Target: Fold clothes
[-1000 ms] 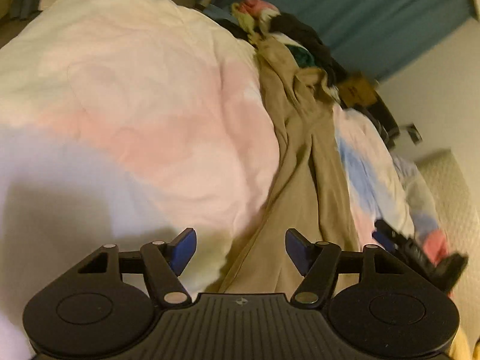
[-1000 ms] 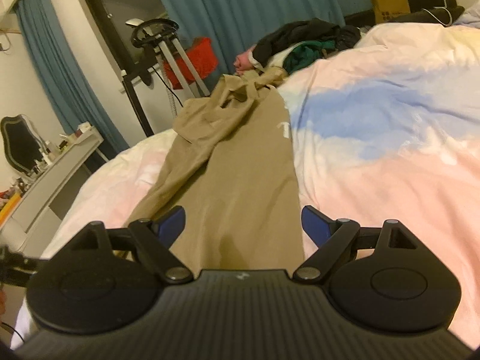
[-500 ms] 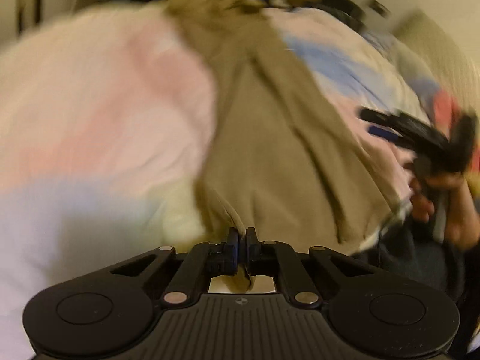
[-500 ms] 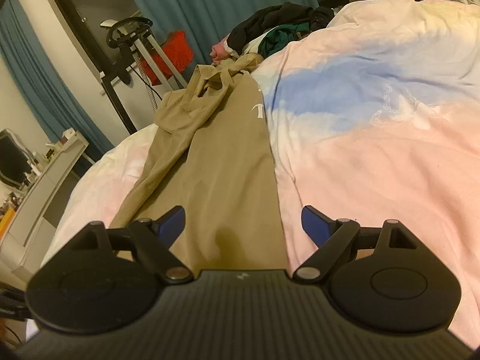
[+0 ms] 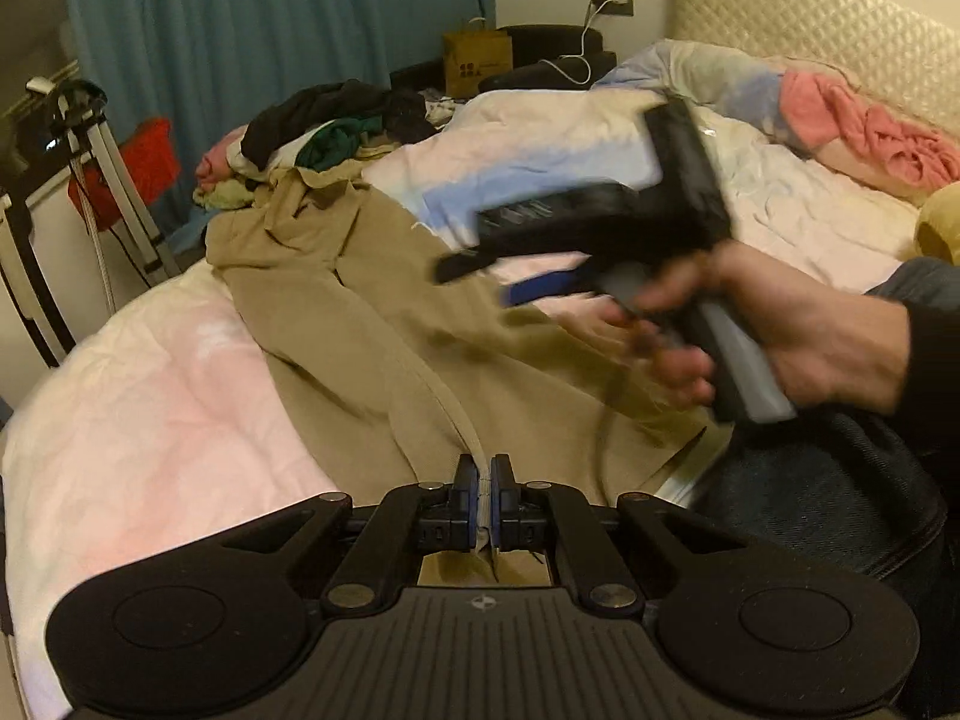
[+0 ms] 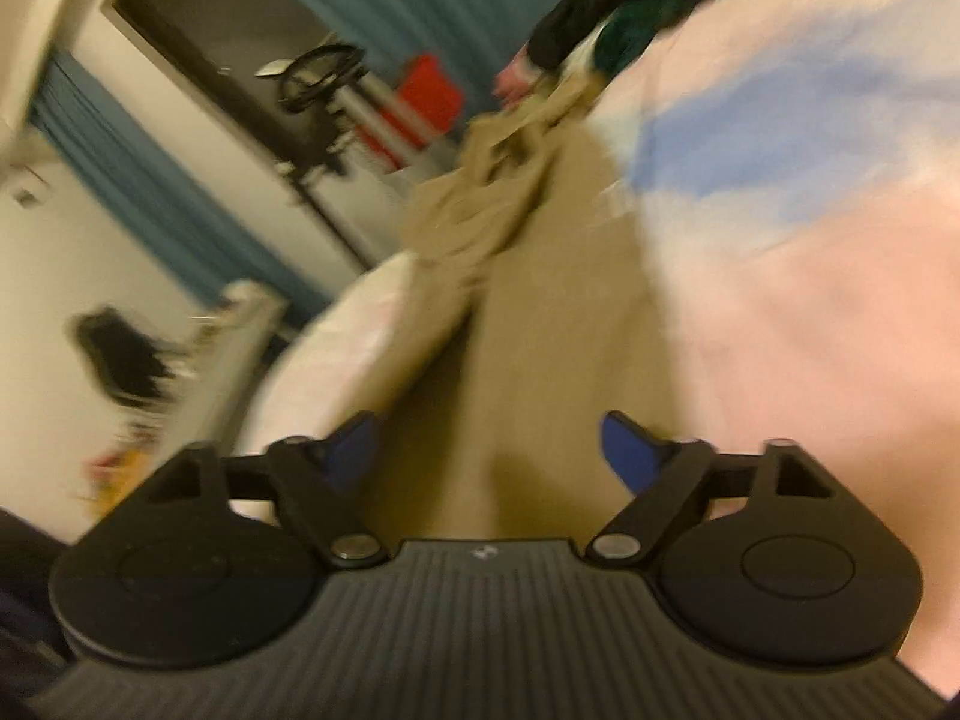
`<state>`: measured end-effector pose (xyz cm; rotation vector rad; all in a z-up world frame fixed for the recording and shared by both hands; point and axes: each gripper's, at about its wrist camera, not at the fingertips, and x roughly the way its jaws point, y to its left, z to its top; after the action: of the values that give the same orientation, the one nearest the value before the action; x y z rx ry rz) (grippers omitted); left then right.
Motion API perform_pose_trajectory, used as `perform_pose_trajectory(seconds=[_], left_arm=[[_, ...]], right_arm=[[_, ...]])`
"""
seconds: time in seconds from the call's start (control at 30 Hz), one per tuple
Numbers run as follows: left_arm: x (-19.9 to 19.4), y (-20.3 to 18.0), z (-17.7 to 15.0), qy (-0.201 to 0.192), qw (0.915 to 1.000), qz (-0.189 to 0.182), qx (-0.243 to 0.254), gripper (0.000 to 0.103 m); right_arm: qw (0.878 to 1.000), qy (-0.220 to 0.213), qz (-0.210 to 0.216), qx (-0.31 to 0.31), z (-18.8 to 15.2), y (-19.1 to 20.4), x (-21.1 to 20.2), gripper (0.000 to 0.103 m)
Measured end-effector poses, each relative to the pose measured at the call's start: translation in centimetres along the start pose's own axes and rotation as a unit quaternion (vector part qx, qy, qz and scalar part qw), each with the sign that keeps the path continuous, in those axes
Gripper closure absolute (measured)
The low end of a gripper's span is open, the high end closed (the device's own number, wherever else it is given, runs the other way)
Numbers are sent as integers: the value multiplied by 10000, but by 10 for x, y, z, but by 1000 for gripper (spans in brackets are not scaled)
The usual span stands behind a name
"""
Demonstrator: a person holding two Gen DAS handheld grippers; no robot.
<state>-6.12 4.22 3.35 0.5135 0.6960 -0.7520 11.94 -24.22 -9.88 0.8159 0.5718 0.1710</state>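
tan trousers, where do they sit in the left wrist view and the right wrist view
Left wrist view: the tan trousers run from the clothes pile at upper left down to bottom centre, their hem pinched in the left gripper.
Right wrist view: they run from upper centre down the middle, between the right gripper's open fingers.
Shared landmark: the blue patch on the duvet.

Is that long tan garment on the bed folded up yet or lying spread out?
Spread out, not yet folded. The tan garment stretches lengthwise across the bed, bunched at its far end, with its near edge pinched in the left gripper.
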Motion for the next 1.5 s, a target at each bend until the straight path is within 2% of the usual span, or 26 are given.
perform_pose_trajectory(seconds=[0.1,0.17,0.27,0.33,0.37,0.43,0.5,0.6,0.7,0.73,0.8,0.87,0.9,0.93,0.97,1.0,1.03,1.1,1.13,1.23,1.33,1.37,1.47,1.5], left_arm=[[14,-3,-3,67,9997,-99,-197,99],[19,-4,-6,80,9993,-165,-338,99],[30,-7,-9,142,9984,-270,-480,99],[39,-9,-10,172,9972,-378,-626,99],[43,-10,-10,185,9965,-431,-698,99],[53,-12,-9,227,9955,-527,-750,99],[64,-13,-10,289,9943,-622,-817,99],[82,-18,-12,448,9924,-715,-894,98],[104,-21,-13,835,9907,-646,-854,96],[111,-20,-14,976,9892,-642,-884,87],[119,-16,-16,1194,9862,-594,-980,82],[112,-9,-16,1087,9859,-572,-1134,69],[108,-5,-17,1011,9858,-575,-1213,55],[103,0,-17,909,9858,-575,-1291,46],[97,5,-17,792,9855,-577,-1382,45],[92,12,-19,684,9844,-590,-1510,45],[87,20,-20,593,9820,-605,-1686,42],[80,39,-26,485,9739,-584,-2141,37],[79,51,-29,485,9672,-552,-2431,37],[88,84,-42,696,9404,-458,-3297,36],[107,106,-53,1061,9093,-372,-4007,35],[113,113,-56,1184,8986,-329,-4212,35],[130,122,-62,1424,8779,-204,-4568,36],[134,124,-63,1485,8739,-261,-4621,39]], right_arm=[[9960,598,540,379,11,-4,42,36],[9942,735,698,361,13,-2,62,41],[9925,924,762,226,11,4,85,61],[9910,1075,780,170,5,6,94,83],[9900,1145,808,161,2,7,96,89],[9911,1004,871,54,3,11,89,98],[9935,780,825,-98,11,16,76,98],[9958,646,342,-550,12,23,65,98],[9945,634,-60,-832,10,26,59,97],[9940,707,-142,-822,7,24,60,95],[9932,804,-301,-786,2,22,60,95],[9926,823,-416,-787,0,21,50,93],[9925,827,-453,-784,-1,20,43,90],[9928,826,-441,-743,-2,18,35,82],[9934,814,-439,-672,-8,12,22,74],[9938,783,-455,-640,-9,11,12,54],[9942,752,-474,-611,-9,9,1,39],[9924,732,-649,-741,-15,11,-24,38],[9913,742,-722,-816,-17,12,-33,38],[9901,758,-965,-688,-26,4,-64,38],[9858,672,-1524,-232,-31,-13,-85,38],[9847,727,-1587,19,-32,-20,-88,38],[9791,1109,-1460,885,-33,-46,-84,38],[9783,1198,-1445,878,-34,-46,-81,38]])
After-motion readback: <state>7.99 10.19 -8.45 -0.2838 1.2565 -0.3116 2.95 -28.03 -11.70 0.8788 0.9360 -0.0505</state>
